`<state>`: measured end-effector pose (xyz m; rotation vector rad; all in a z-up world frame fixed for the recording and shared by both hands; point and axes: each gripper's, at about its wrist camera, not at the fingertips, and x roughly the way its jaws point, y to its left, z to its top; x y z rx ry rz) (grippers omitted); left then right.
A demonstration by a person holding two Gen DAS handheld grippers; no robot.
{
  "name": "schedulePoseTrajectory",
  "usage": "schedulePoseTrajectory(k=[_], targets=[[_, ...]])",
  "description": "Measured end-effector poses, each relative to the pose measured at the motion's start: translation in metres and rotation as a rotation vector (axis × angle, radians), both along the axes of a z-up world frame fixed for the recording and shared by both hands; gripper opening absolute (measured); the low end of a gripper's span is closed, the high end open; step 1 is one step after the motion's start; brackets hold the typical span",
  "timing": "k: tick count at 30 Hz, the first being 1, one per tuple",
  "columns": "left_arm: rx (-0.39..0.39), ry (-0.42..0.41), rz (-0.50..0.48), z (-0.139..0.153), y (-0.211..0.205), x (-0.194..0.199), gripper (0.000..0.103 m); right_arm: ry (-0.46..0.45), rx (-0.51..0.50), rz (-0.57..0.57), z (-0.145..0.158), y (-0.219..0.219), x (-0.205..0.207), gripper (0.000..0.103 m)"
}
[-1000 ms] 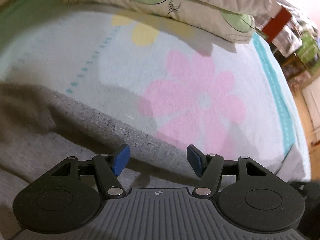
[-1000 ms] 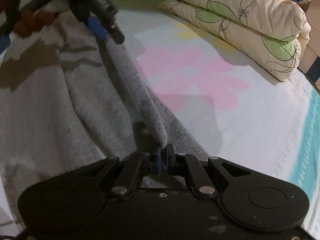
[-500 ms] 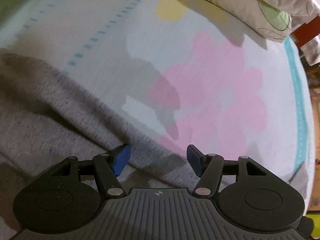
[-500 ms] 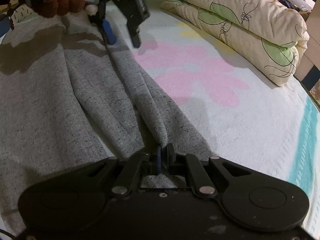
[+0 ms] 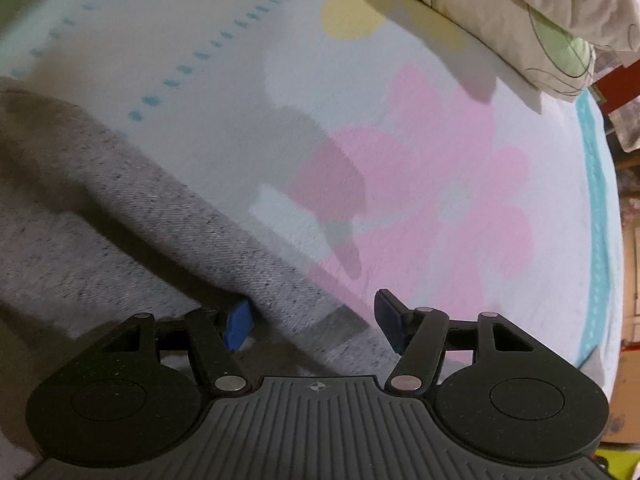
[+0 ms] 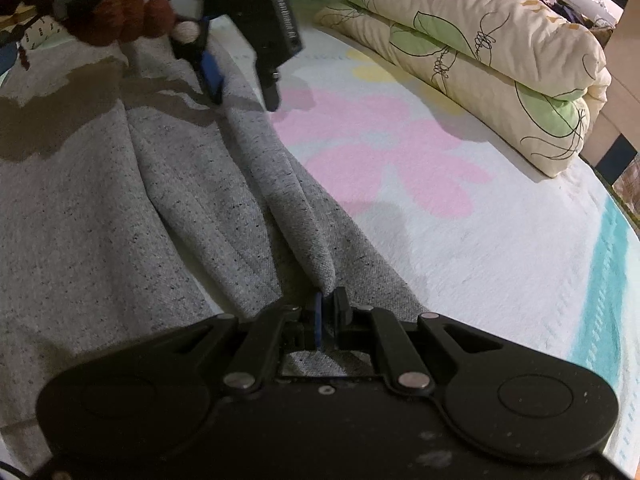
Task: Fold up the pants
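The grey pants (image 6: pixel 120 208) lie spread on a flower-print bed sheet (image 6: pixel 460 248), with a raised fold ridge running away from me. My right gripper (image 6: pixel 328 312) is shut on the near end of that ridge. My left gripper (image 5: pixel 314 320) is open, its jaws straddling the ridged edge of the pants (image 5: pixel 160 216). It also shows in the right wrist view (image 6: pixel 244 84), low over the far end of the ridge, blue pad against the cloth.
A folded quilt with green leaf print (image 6: pixel 480 60) lies along the far side of the bed; it also shows in the left wrist view (image 5: pixel 520 28). A brown plush toy (image 6: pixel 120 16) sits at the far left. A teal stripe (image 6: pixel 604 280) marks the sheet's right side.
My left gripper has come down, still open, onto the far end of the ridge, which now lies between its jaws. The lifted fold has sunk lower. My right gripper stays shut on the cloth.
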<state>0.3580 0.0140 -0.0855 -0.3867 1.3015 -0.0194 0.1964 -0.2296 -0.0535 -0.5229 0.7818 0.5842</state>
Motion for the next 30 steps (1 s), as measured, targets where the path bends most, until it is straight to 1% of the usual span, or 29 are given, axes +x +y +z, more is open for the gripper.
schedulePoseTrajectory(k=[3, 4, 5, 6, 7, 8, 10, 14, 15, 17, 19, 20, 22, 23, 24, 25, 27, 29, 30], targets=[[0.02, 0.004, -0.012, -0.003, -0.006, 0.005, 0.062, -0.009, -0.011, 0.01, -0.002, 0.002, -0.002, 0.007], [0.025, -0.023, -0.024, -0.002, -0.009, 0.005, 0.042, -0.01, -0.014, 0.012, -0.003, 0.003, -0.003, 0.007], [0.032, -0.042, -0.026, -0.001, -0.009, 0.004, 0.011, -0.012, -0.014, 0.013, -0.003, 0.002, -0.004, 0.007], [0.018, -0.053, -0.018, 0.001, -0.006, 0.0, 0.01, -0.013, -0.012, 0.011, -0.003, 0.002, -0.004, 0.007], [-0.013, -0.075, -0.003, 0.003, 0.0, -0.006, 0.009, -0.016, -0.009, 0.006, -0.002, 0.002, -0.005, 0.007], [-0.04, -0.106, 0.011, 0.008, 0.006, -0.014, 0.006, -0.022, -0.004, -0.002, -0.001, 0.001, -0.006, 0.007], [-0.067, -0.174, 0.007, 0.022, 0.013, -0.033, 0.006, -0.04, 0.013, -0.024, 0.006, 0.0, -0.008, 0.007], [-0.059, -0.315, -0.045, 0.06, 0.019, -0.091, 0.005, -0.07, 0.056, -0.064, 0.03, -0.005, -0.022, 0.007], [-0.054, -0.35, -0.063, 0.067, 0.018, -0.11, 0.005, -0.073, 0.064, -0.07, 0.034, -0.006, -0.027, 0.007], [-0.049, -0.387, -0.088, 0.072, 0.02, -0.141, 0.005, -0.068, 0.086, -0.079, 0.044, -0.008, -0.04, 0.007], [-0.044, -0.397, -0.103, 0.064, 0.022, -0.173, 0.005, -0.039, 0.107, -0.089, 0.048, -0.01, -0.052, 0.007], [-0.047, -0.388, -0.103, 0.057, 0.023, -0.186, 0.005, -0.018, 0.117, -0.096, 0.048, -0.011, -0.058, 0.008], [-0.061, -0.351, -0.093, 0.039, 0.025, -0.199, 0.005, 0.036, 0.137, -0.114, 0.044, -0.011, -0.067, 0.009], [-0.062, -0.331, -0.089, 0.032, 0.025, -0.205, 0.006, 0.064, 0.145, -0.13, 0.041, -0.013, -0.071, 0.013], [-0.065, -0.314, -0.08, 0.022, 0.025, -0.21, 0.006, 0.089, 0.155, -0.145, 0.04, -0.015, -0.074, 0.014], [-0.065, -0.31, -0.08, 0.016, 0.025, -0.214, 0.006, 0.109, 0.171, -0.164, 0.039, -0.017, -0.076, 0.014], [-0.038, -0.319, -0.099, 0.01, 0.021, -0.217, 0.006, 0.149, 0.241, -0.218, 0.044, -0.028, -0.079, 0.017], [-0.026, -0.329, -0.107, 0.01, 0.019, -0.214, 0.005, 0.168, 0.331, -0.303, 0.055, -0.046, -0.077, 0.029], [-0.027, -0.331, -0.109, 0.011, 0.019, -0.214, 0.005, 0.163, 0.359, -0.356, 0.06, -0.055, -0.074, 0.032]])
